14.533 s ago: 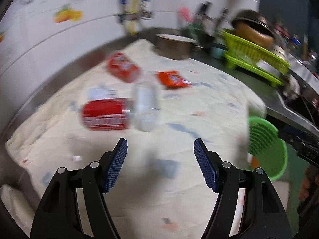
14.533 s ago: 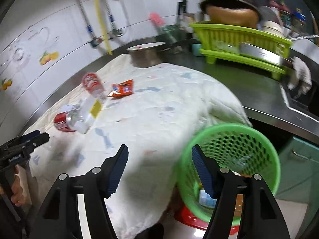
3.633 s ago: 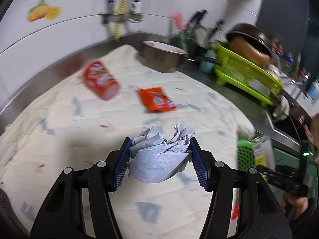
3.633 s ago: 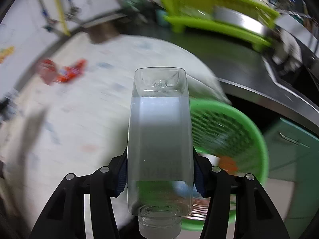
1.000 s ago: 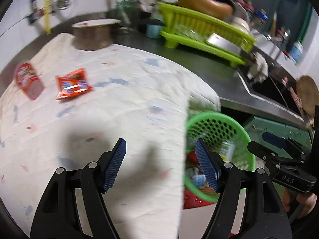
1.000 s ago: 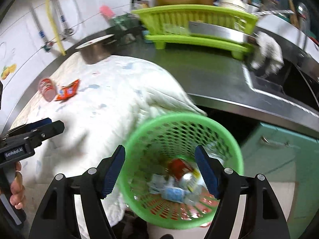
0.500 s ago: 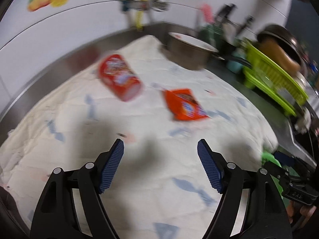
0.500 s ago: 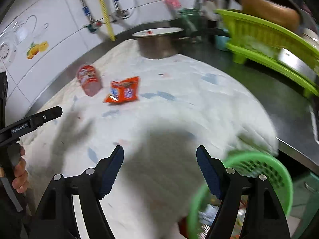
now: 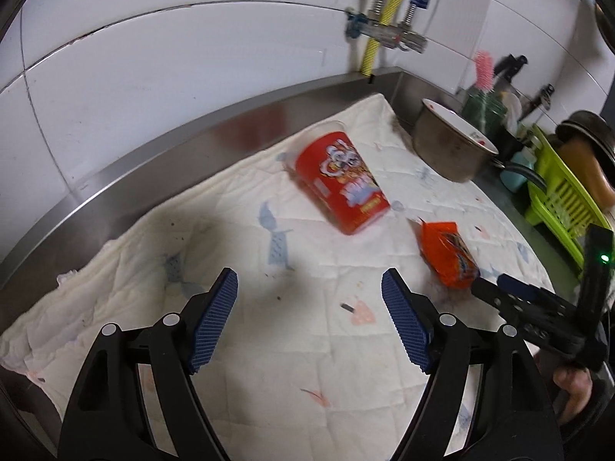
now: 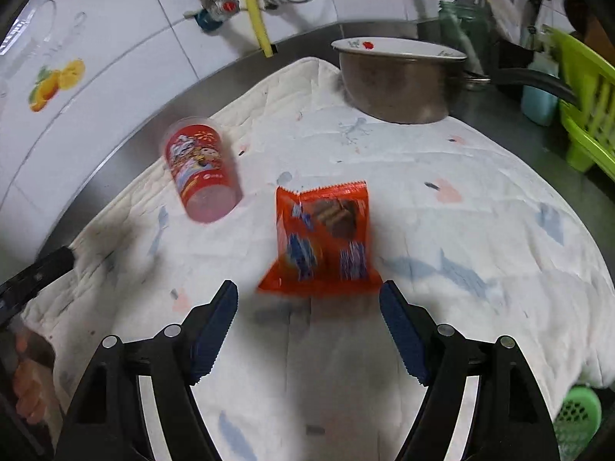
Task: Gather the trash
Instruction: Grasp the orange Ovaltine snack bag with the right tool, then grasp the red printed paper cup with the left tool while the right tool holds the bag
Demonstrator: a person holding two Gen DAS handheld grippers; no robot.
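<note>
A red printed cup (image 9: 340,182) lies on its side on the white quilted cloth (image 9: 288,345), near the steel back rim. An orange snack packet (image 9: 447,255) lies to its right. My left gripper (image 9: 309,322) is open and empty, hovering short of the cup. In the right wrist view the packet (image 10: 324,236) lies flat just beyond my open, empty right gripper (image 10: 307,322), and the cup (image 10: 200,169) lies to the left. The right gripper's fingers (image 9: 515,296) show at the right of the left wrist view.
A steel pot (image 10: 399,78) stands at the cloth's far corner. A green dish rack (image 10: 588,115) and utensils stand on the right. The green trash basket (image 10: 576,418) peeks in at the lower right below the counter edge. Tiled wall and pipes stand behind.
Both grippers have moved away from the basket and closer over the cloth. The cup and the packet now look larger and nearer. Both stay open and empty.
</note>
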